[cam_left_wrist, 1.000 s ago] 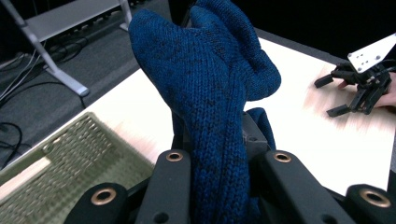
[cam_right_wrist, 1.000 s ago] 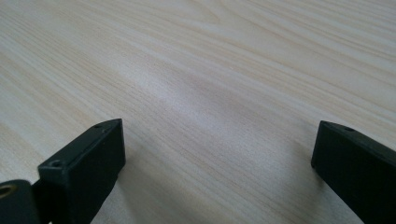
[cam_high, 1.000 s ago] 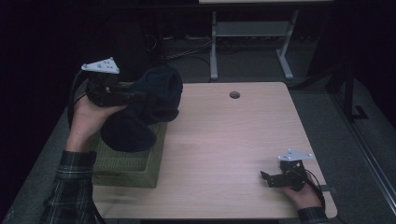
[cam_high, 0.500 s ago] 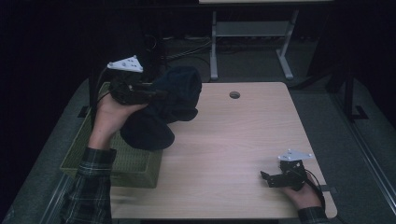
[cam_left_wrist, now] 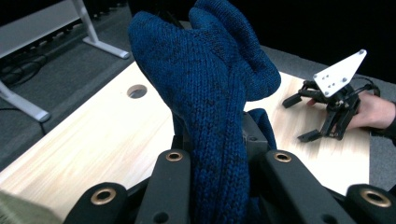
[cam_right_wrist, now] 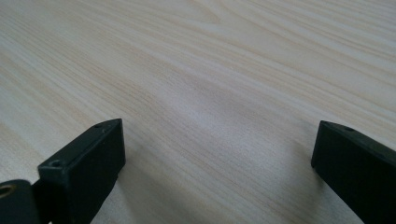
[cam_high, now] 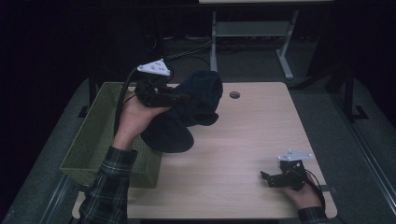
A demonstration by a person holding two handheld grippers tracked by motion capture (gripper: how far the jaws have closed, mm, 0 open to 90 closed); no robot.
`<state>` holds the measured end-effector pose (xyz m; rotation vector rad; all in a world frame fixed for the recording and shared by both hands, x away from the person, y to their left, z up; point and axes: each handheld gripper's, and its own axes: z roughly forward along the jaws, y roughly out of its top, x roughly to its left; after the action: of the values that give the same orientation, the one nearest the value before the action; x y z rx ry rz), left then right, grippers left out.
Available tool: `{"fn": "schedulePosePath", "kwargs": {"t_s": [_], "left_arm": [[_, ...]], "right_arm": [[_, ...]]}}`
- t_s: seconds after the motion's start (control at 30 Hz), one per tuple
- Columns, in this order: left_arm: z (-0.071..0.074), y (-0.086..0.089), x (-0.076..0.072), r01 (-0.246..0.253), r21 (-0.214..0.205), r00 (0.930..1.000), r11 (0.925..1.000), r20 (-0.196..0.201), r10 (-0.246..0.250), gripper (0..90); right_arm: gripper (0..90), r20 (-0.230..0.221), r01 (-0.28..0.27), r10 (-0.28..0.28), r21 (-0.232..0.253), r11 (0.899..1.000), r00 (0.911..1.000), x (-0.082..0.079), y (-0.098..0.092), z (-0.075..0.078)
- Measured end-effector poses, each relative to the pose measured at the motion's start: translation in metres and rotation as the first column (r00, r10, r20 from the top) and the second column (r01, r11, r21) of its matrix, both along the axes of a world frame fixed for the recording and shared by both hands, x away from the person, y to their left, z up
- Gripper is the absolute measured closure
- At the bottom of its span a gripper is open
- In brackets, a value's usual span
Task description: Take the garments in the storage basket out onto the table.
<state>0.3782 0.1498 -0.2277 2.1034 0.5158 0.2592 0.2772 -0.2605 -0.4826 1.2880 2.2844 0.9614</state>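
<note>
The left gripper (cam_high: 175,99) has its jaws pinched on a fold of a dark blue knitted garment (cam_high: 187,114), held up in the air over the left part of the wooden table (cam_high: 243,140). In the left gripper view the thick knit (cam_left_wrist: 210,93) is squeezed between the two black jaws and rises past them in a bunched column. From the high view the cloth runs lengthwise on a slant: its upper lump sits to the right of the jaws, toward the round hole (cam_high: 234,94) in the tabletop, and its lower end hangs down toward the person, over the table's left edge beside the green mesh basket (cam_high: 100,135). The basket stands at the table's left side, partly off its edge. The right gripper (cam_high: 275,177) rests well apart on the near right part of the table, in the person's right hand; its jaws are spread wide over bare wood (cam_right_wrist: 210,93), with nothing between them.
</note>
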Motion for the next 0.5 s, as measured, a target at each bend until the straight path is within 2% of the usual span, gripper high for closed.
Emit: {"fn": "schedulePosePath", "kwargs": {"t_s": [0.17,0.5], "left_arm": [[-0.008,-0.018,0.000,0.012,-0.019,0.9999,0.9997,-0.012,-0.013,77.5],[-0.026,-0.049,0.000,0.032,-0.031,0.9989,0.9990,-0.033,-0.033,77.6]], "right_arm": [[2.5,0.001,-0.001,0.001,-0.001,1.000,1.0000,0.000,0.000,0.000],[2.5,0.001,-0.001,0.001,0.000,1.000,1.0000,0.000,0.000,0.000]]}}
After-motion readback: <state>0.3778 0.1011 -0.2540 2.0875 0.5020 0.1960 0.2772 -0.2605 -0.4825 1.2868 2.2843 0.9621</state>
